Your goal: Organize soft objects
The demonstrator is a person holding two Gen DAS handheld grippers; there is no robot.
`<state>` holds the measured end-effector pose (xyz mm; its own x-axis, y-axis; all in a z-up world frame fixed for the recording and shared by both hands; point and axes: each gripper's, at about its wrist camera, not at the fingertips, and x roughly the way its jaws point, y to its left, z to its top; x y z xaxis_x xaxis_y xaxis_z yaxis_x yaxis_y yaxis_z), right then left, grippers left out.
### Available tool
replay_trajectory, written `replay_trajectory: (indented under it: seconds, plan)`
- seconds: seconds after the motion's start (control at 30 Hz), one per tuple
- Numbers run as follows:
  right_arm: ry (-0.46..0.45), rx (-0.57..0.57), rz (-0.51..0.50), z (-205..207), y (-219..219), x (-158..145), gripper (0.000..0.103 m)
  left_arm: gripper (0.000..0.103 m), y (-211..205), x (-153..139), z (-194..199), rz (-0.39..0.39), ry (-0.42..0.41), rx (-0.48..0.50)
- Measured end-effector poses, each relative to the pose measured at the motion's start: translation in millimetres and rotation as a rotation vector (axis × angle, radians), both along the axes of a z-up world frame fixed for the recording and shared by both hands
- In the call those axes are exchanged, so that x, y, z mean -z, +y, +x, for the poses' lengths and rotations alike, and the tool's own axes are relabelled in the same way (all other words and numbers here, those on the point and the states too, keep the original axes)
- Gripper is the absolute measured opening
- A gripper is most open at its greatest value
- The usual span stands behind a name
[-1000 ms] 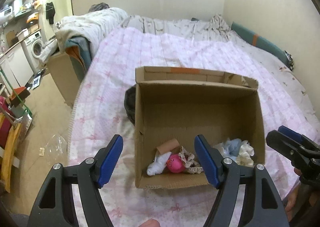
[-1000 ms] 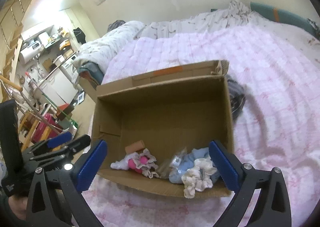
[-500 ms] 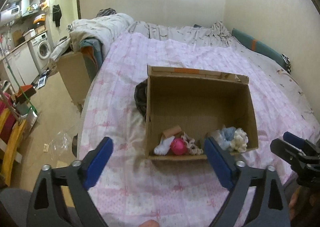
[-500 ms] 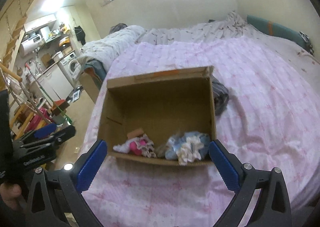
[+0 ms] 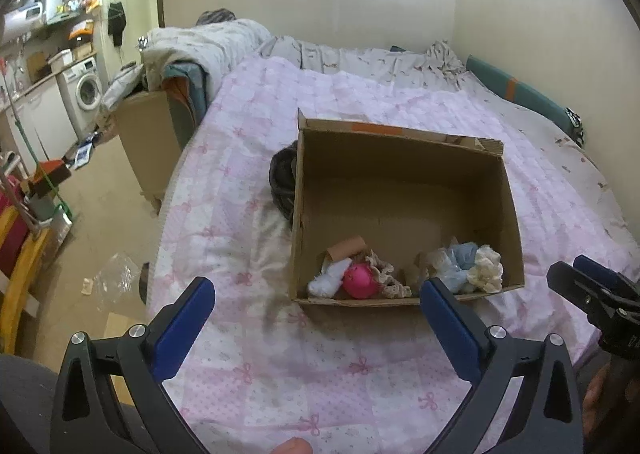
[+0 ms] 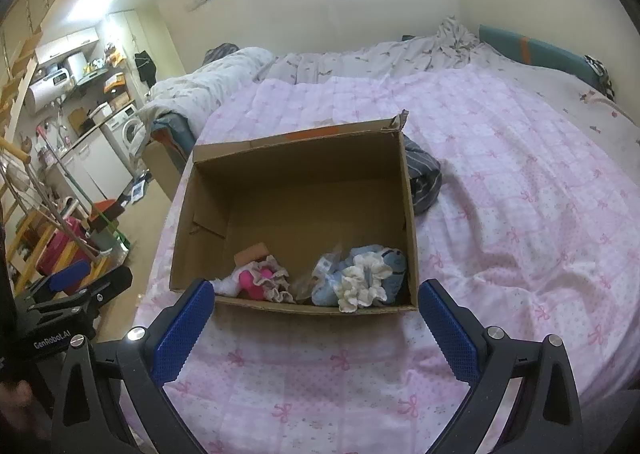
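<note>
An open cardboard box (image 5: 404, 190) sits on a bed covered by a pink quilt (image 5: 248, 182) printed with bows; the box is the landmark for everything else; inside it, against the near wall, lie the soft objects: a pink ball (image 5: 360, 281) with a white fluffy piece (image 5: 327, 281) touching it on one side and a lacy frilled cloth (image 5: 387, 272) on the other, a short cardboard tube (image 5: 345, 248) just behind them, and, in the other near corner, a pale blue scrunchie (image 6: 372, 264) touching a cream scrunchie (image 6: 362, 286); the far half of the box floor is bare; a dark striped garment (image 6: 424, 178) lies on the quilt, touching the outside of one side wall; the left gripper (image 5: 316, 320) hovers above the quilt just in front of the box's near wall, its blue-padded jaws opening wide with nothing between them; the right gripper (image 6: 316, 314) hovers in front of the same wall, jaws spread wide and holding nothing; beyond the bed's edge, past the box, a washing machine (image 5: 89, 92) stands among kitchen clutter
</note>
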<state>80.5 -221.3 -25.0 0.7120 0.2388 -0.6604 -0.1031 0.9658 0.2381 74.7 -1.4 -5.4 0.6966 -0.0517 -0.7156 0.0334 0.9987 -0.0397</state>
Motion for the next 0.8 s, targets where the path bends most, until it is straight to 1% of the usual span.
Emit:
replay_trajectory:
  seconds: [0.43, 0.8]
  plan:
    - [-0.004, 0.007, -0.01, -3.2, 2.9, -1.4, 0.103, 0.102, 0.1, 3.8, 2.1, -0.008, 0.017, -0.002]
    - [-0.001, 0.0, -0.022, -0.7, 2.7, -0.5, 0.103, 0.102, 0.1, 5.5, 1.4, -0.006, 0.014, 0.008]
